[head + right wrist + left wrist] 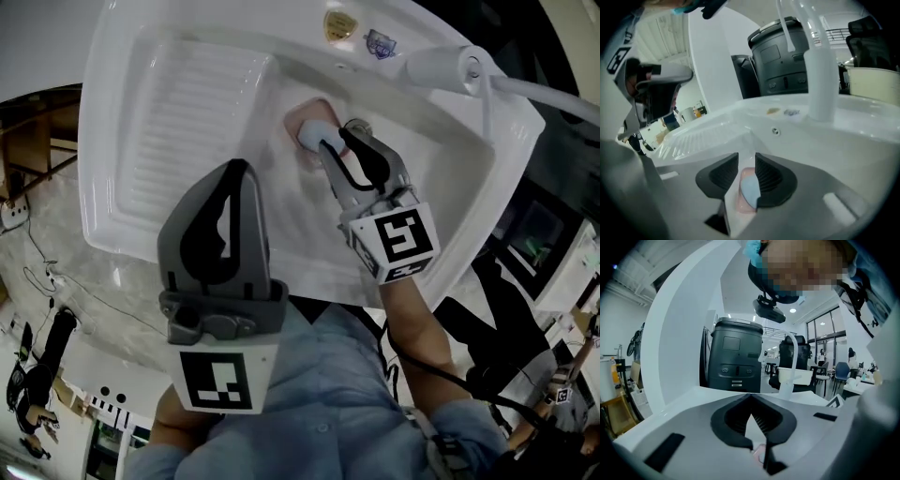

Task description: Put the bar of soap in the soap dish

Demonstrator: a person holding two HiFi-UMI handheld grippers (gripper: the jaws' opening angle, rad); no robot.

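A pale blue bar of soap (749, 191) lies in a pink soap dish (740, 205) on the floor of the white sink's basin (412, 159). In the head view the soap (312, 132) and the dish (300, 114) show just past my right gripper (319, 141). That gripper (746, 157) hangs over them with its jaws apart. A thin gap shows beside the left pad, and nothing is pinched. My left gripper (239, 167) hovers over the ribbed drainboard (187, 103). Its tips (750, 397) meet with nothing between them.
A white faucet (450, 64) arches over the basin's far right corner and stands tall in the right gripper view (818, 70). Two stickers (339, 23) sit on the back rim. A dark bin (733, 357) stands behind the sink.
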